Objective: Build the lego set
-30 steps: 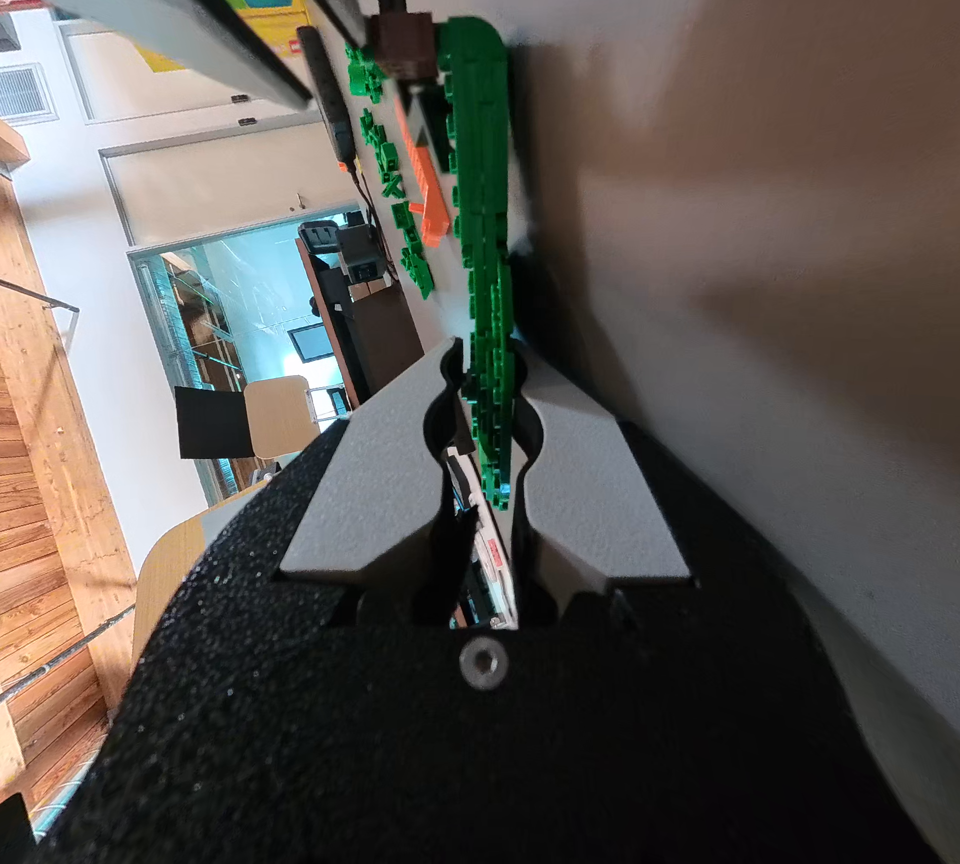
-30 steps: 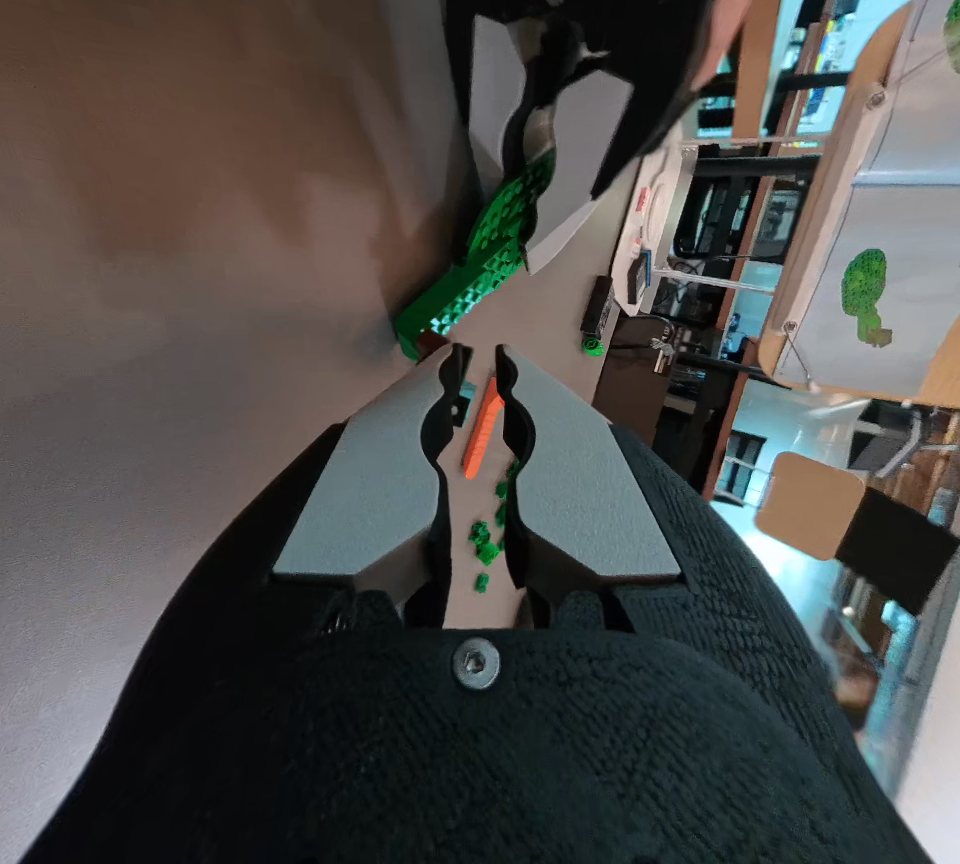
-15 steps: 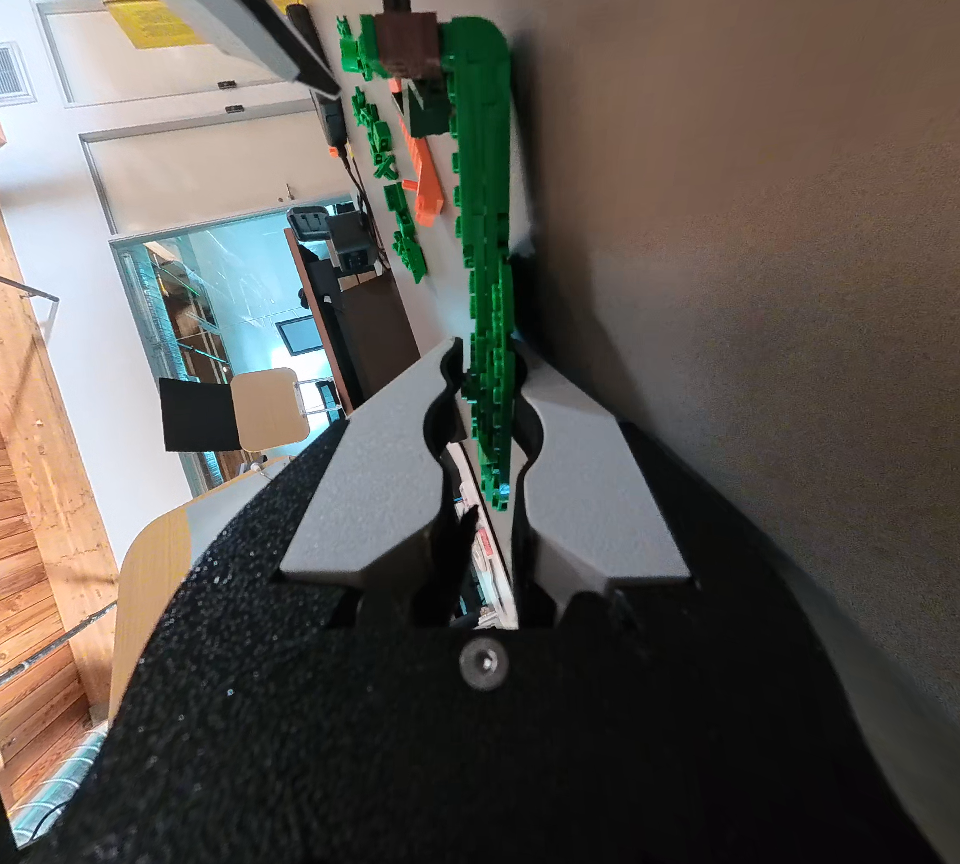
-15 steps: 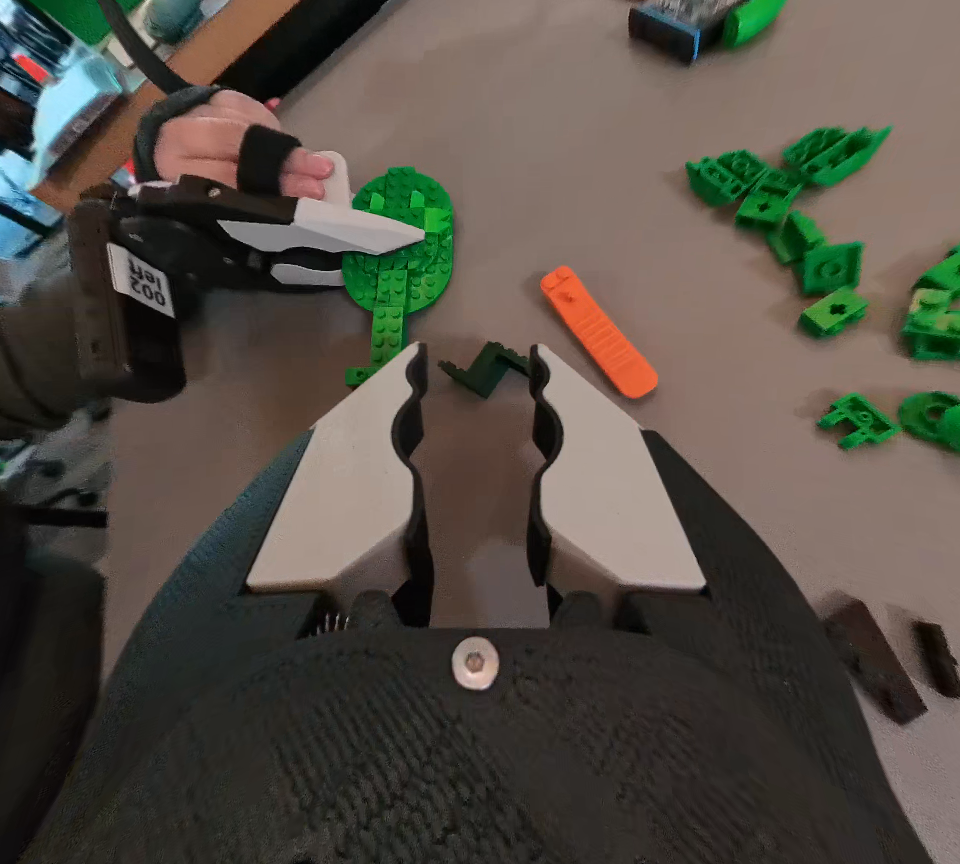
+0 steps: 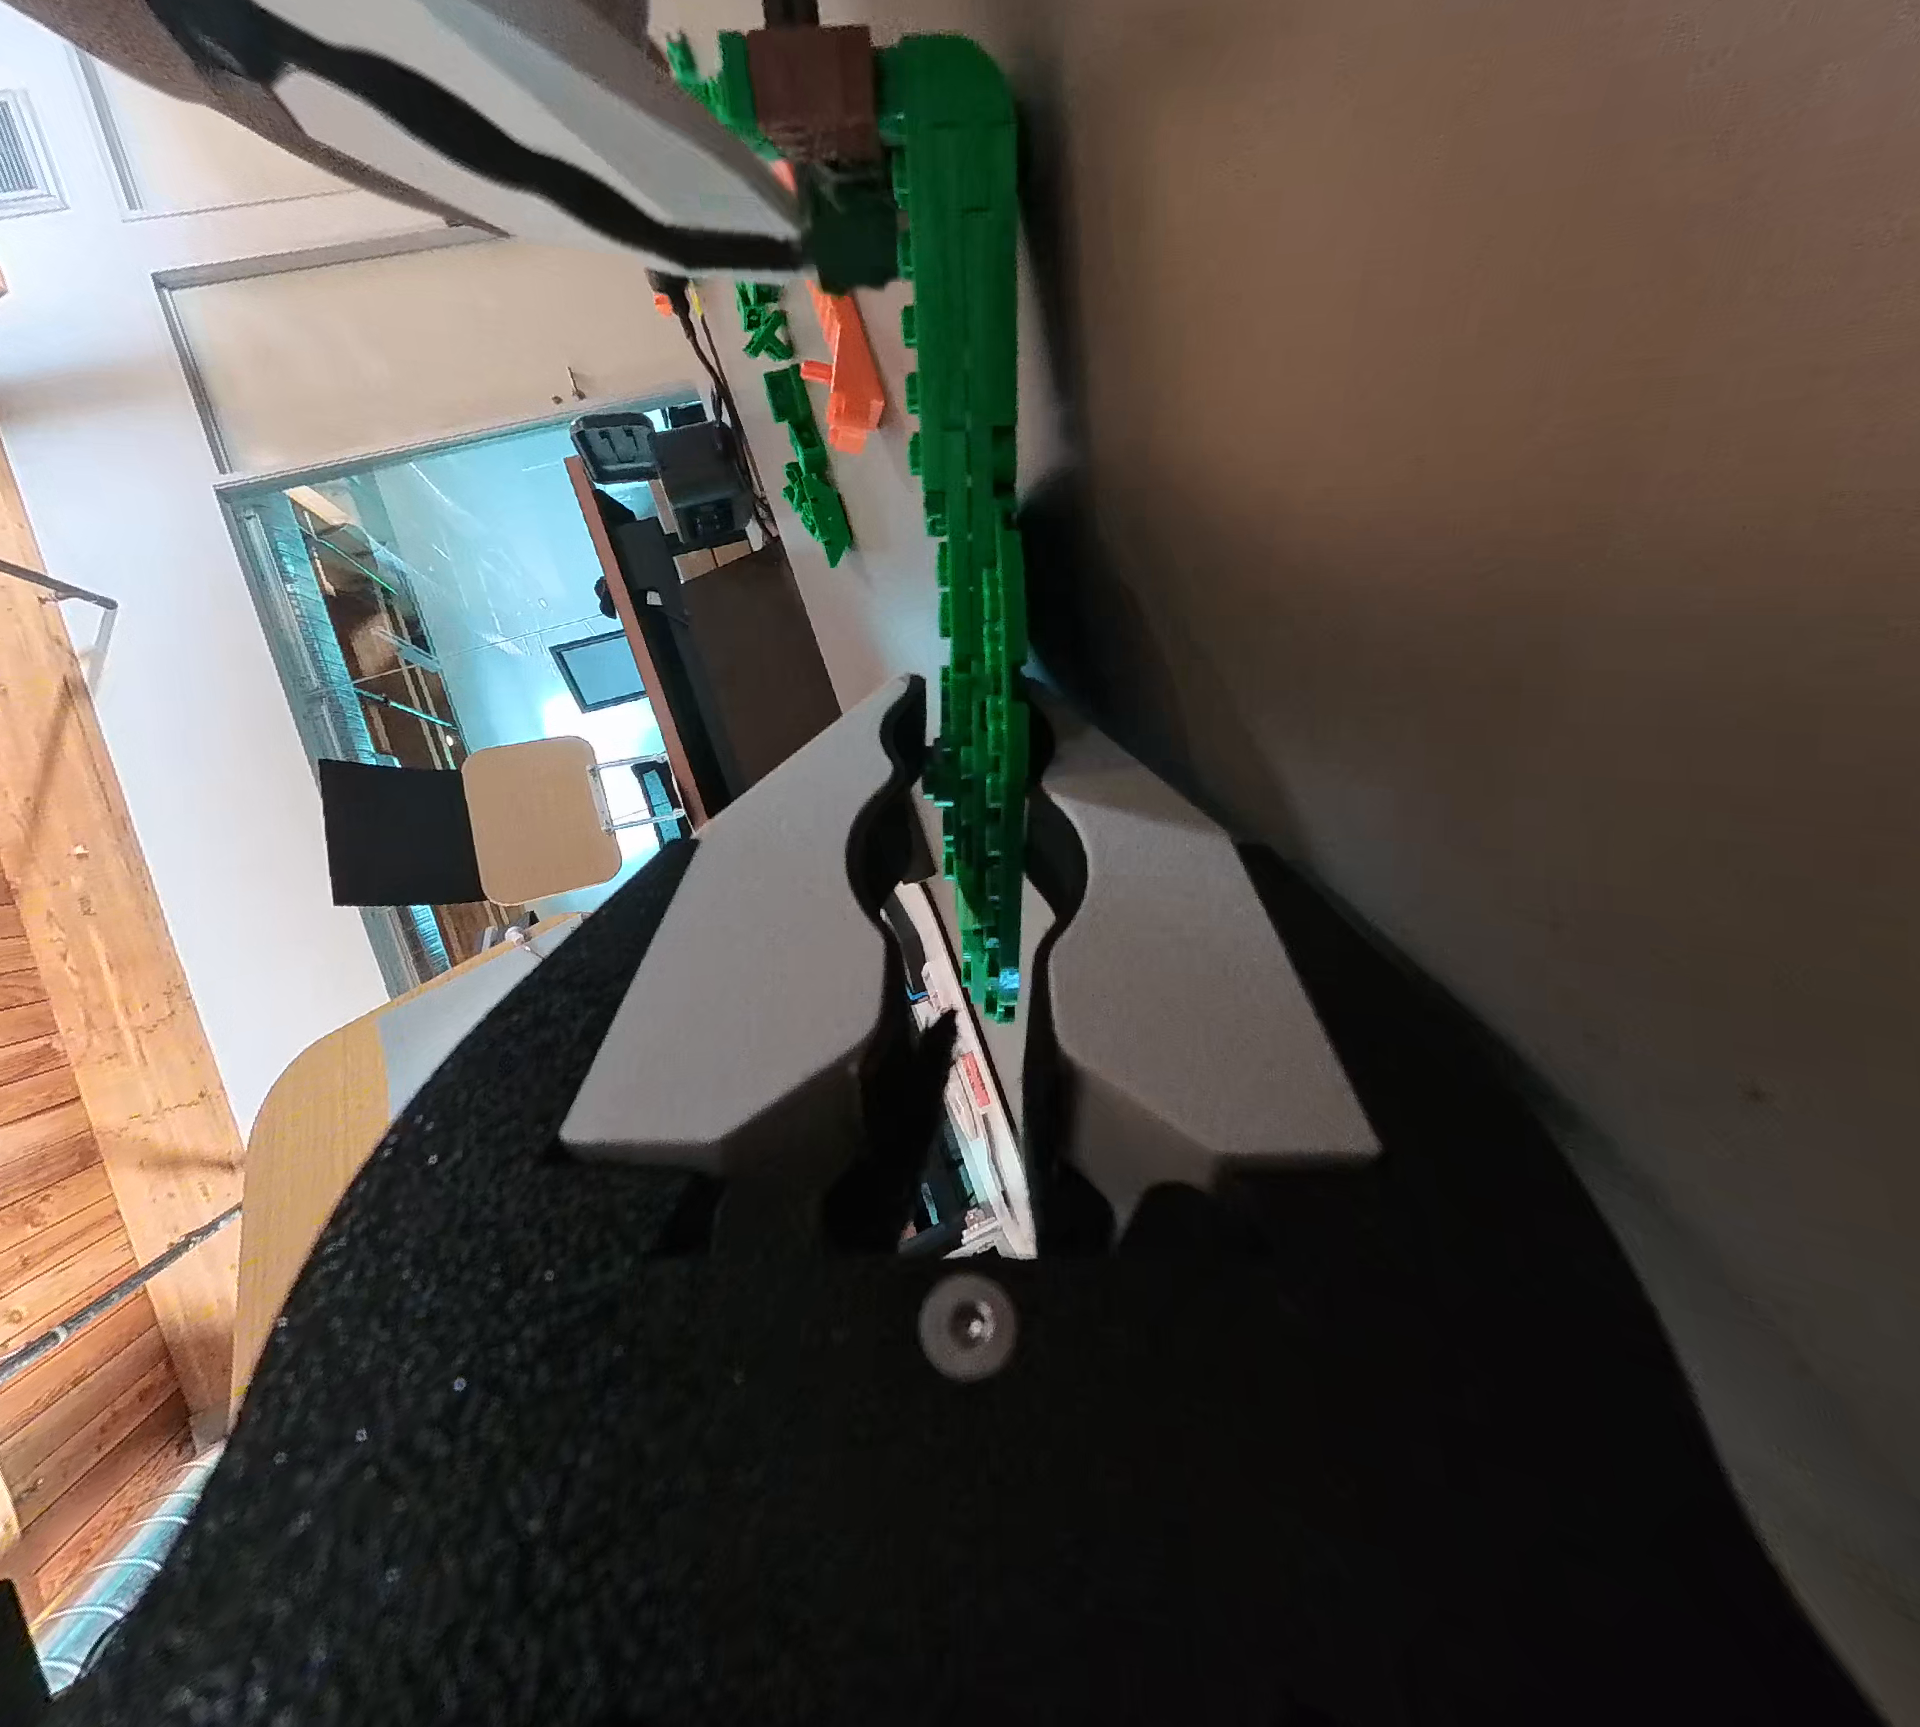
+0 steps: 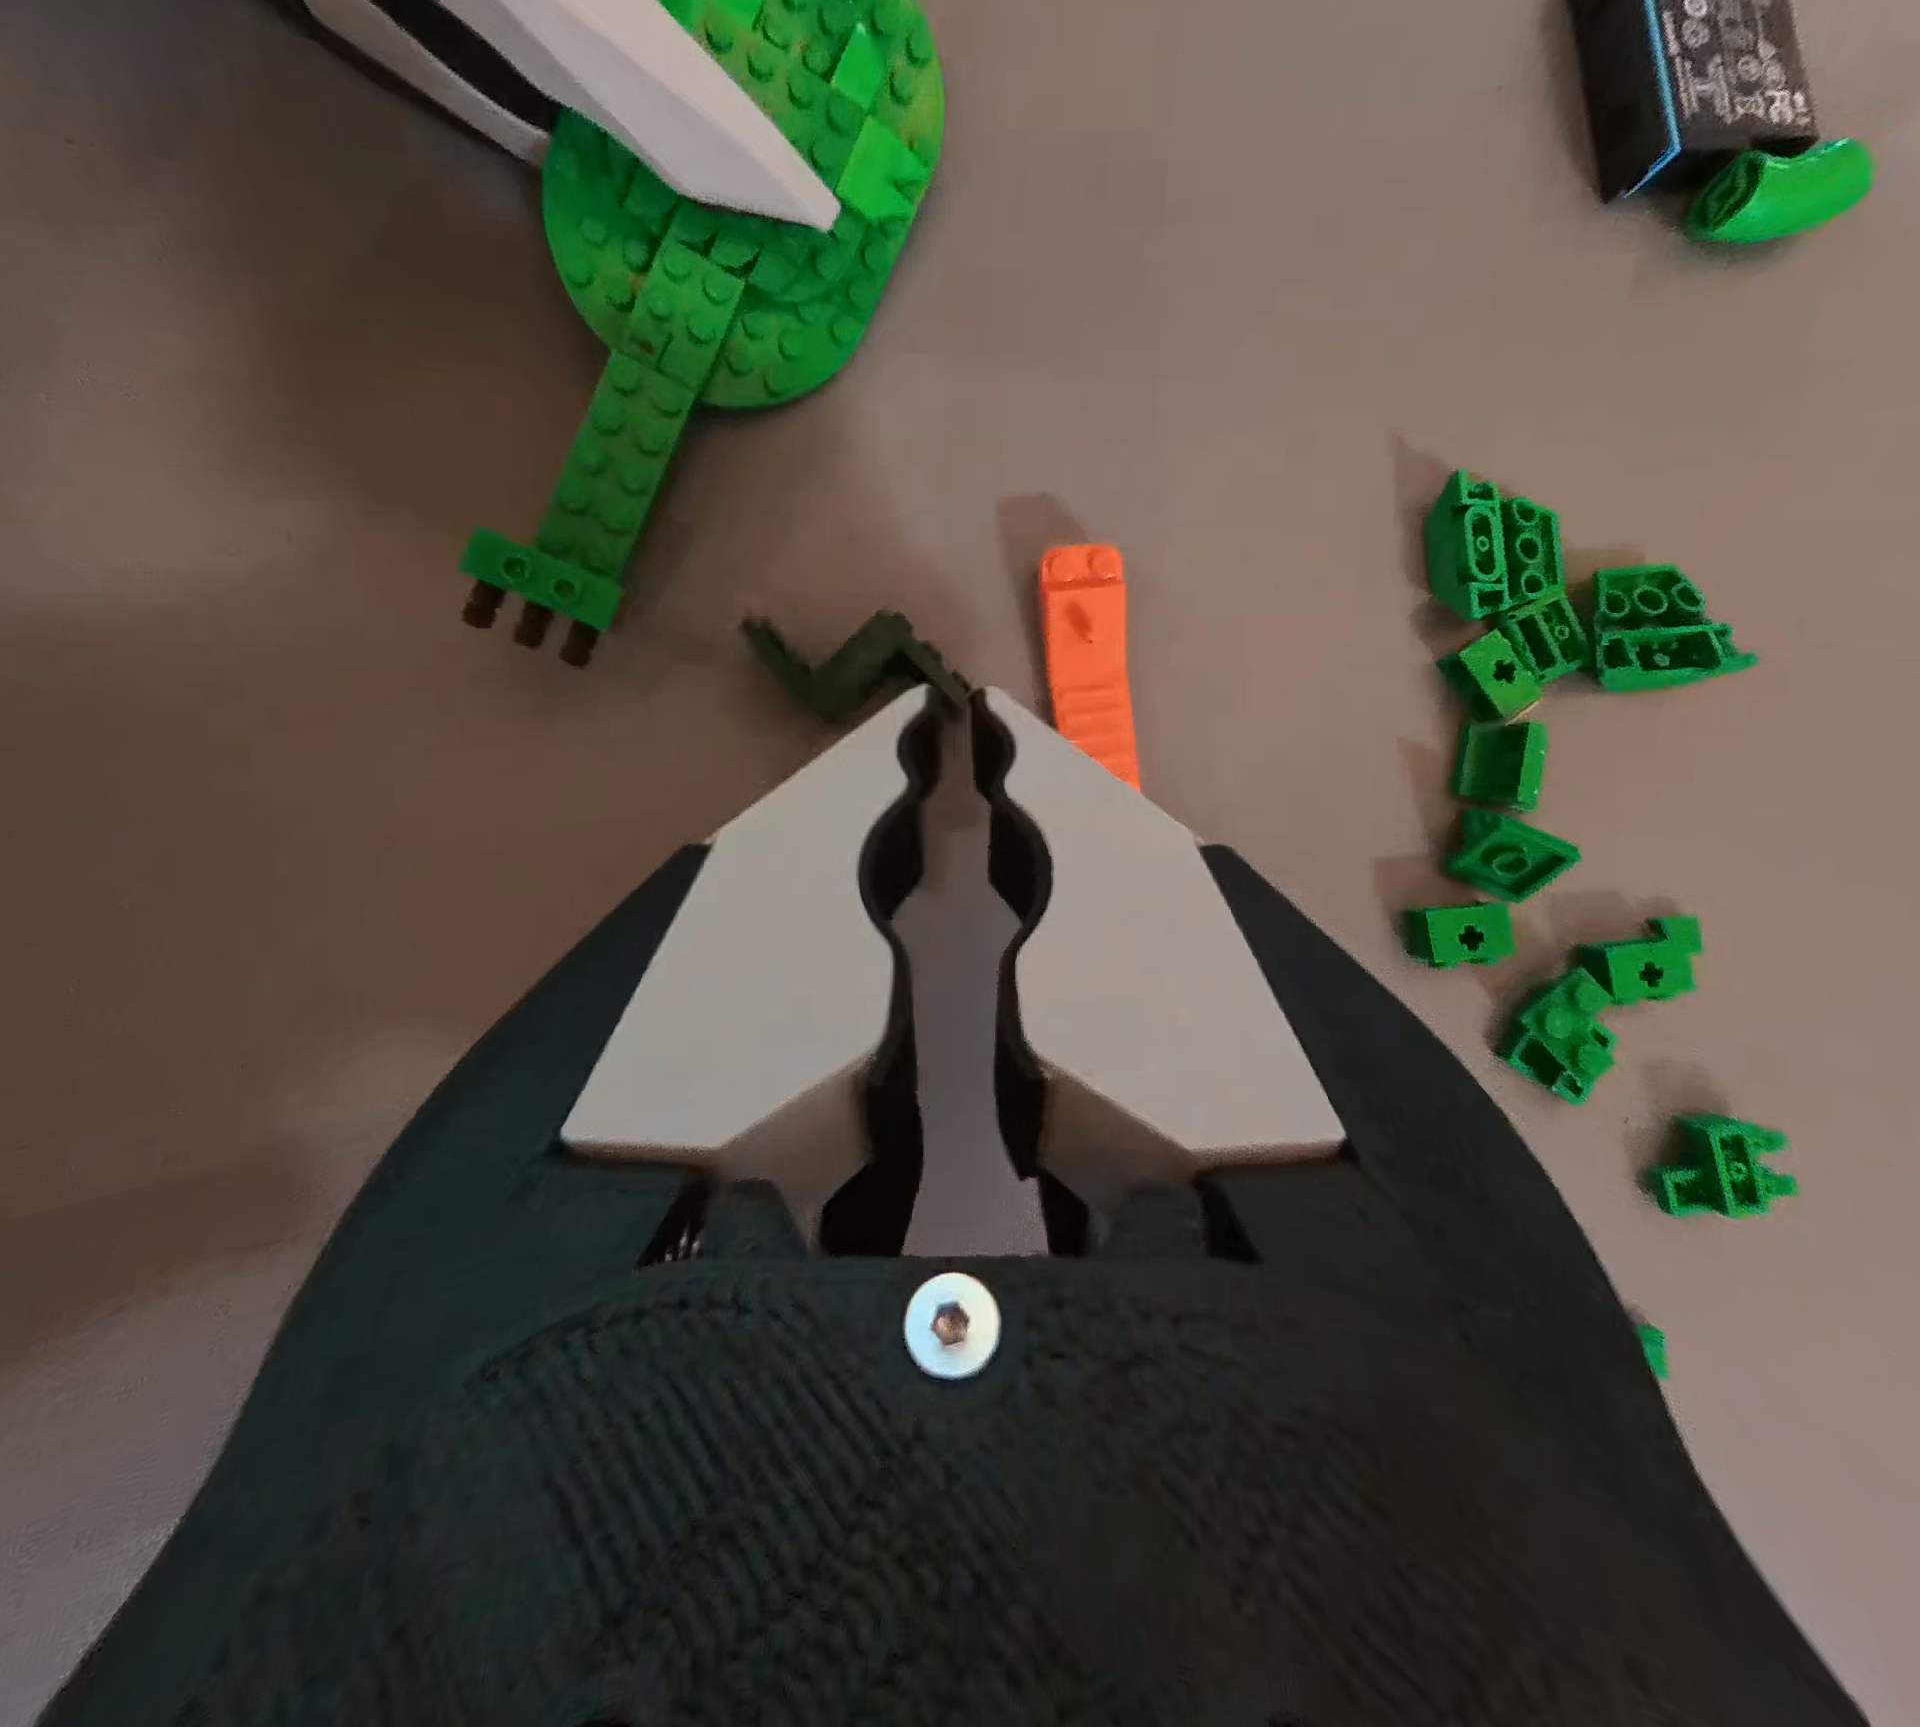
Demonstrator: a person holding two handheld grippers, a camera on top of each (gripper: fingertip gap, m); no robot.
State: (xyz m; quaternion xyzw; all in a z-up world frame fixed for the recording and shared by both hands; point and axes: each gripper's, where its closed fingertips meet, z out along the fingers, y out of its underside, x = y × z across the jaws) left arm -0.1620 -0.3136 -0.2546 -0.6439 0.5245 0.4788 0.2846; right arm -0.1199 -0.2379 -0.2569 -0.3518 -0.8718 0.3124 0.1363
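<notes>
Grey tabletop (image 6: 1247, 275) fills the right wrist view, with an office of shelves and chairs showing past its edge in the left wrist view. Nearest, the right gripper (image 6: 958, 703) has its jaws drawn to a narrow gap and pinched on the near end of a dark green piece (image 6: 831, 664), a small angular part lying on the table; whether it has left the surface I cannot tell. Just right of that piece lies an orange brick separator (image 6: 1091, 654), and farther right of it a loose scatter of about 10 bright green bricks (image 6: 1538, 742), none yet used. Beyond the dark green piece, up and to its left, rests the green leaf assembly (image 6: 758, 243): a rounded studded plate with slope pieces on top, a narrow stem and 3 brown pins at the stem's end. The left gripper (image 5: 977, 742) grips this assembly by its rounded edge, jaws closed to the plate's thickness, steadying it on the table. Farthest, to the right, sit a black box (image 6: 1688, 46) and a curved green part (image 6: 1777, 197). By my reading the build is partway: the leaf's base is together, while the dark green piece and the loose bricks remain to be attached.
</notes>
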